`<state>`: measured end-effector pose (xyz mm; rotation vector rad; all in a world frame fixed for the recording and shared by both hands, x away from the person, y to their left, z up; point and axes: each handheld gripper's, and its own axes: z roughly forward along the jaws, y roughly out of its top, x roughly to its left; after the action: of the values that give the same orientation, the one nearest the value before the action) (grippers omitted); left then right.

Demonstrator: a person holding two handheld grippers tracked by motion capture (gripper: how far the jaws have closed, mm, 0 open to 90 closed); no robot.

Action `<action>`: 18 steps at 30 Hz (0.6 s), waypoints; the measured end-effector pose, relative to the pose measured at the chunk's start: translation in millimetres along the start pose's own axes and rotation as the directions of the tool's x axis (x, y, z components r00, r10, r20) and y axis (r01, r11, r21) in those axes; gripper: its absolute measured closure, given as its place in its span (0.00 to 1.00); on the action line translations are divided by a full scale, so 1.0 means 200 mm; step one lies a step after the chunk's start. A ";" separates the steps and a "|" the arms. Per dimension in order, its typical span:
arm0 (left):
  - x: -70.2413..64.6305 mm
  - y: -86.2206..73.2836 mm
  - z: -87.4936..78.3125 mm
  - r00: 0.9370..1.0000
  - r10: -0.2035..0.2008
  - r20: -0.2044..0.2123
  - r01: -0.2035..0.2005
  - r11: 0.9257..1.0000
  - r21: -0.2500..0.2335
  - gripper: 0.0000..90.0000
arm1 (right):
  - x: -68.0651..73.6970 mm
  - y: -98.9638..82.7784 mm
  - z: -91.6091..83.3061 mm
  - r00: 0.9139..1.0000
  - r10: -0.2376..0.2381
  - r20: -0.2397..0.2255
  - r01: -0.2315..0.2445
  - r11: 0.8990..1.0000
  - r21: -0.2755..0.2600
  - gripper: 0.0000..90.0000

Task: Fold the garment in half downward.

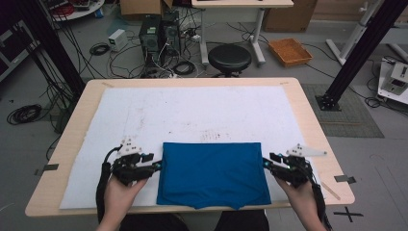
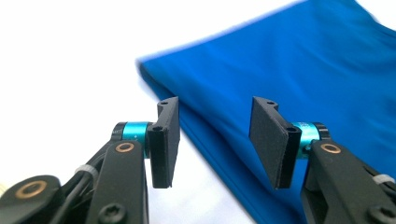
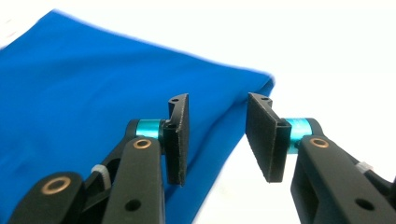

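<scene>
Blue folded cloth (image 1: pixel 213 173) lies flat on the white mat (image 1: pixel 192 115) at about 6 o'clock on the surface (image 1: pixel 308 120), its near edge hanging slightly over the front. Left tongs (image 1: pixel 155 166) sit just off the cloth's 9 o'clock edge, right tongs (image 1: pixel 267 162) just off the 3 o'clock edge. Both pairs are spread apart, nothing pinched; in each gripper view the cloth's folded edge runs behind the gap, pads not pressing on it.

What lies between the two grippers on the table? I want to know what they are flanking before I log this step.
The folded blue cloth fills the stretch between the left gripper and the right gripper, seen in the high view.
</scene>
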<state>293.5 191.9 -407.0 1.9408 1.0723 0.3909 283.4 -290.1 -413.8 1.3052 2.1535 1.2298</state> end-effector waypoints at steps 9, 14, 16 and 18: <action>0.17 0.10 0.33 0.993 -0.039 -0.107 0.041 0.999 0.019 0.56 | -0.18 0.14 0.33 0.992 0.097 0.078 -0.102 0.993 0.053 0.66; 0.19 0.07 0.38 0.995 -0.038 -0.087 0.046 0.995 0.089 0.71 | -0.21 0.12 0.40 0.996 0.070 0.056 -0.077 0.987 0.141 0.89; 0.18 0.07 0.38 0.998 -0.025 -0.058 0.031 0.995 0.099 0.88 | -0.20 0.12 0.40 0.997 0.056 0.047 -0.062 0.988 0.139 0.96; 0.16 0.07 0.38 0.998 -0.003 -0.059 0.009 0.994 0.105 0.98 | -0.20 0.12 0.39 0.998 0.041 0.042 -0.047 0.990 0.134 0.97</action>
<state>366.4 174.0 -443.1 2.0288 1.1570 0.3977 368.8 -279.9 -444.8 1.4267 2.2250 1.0810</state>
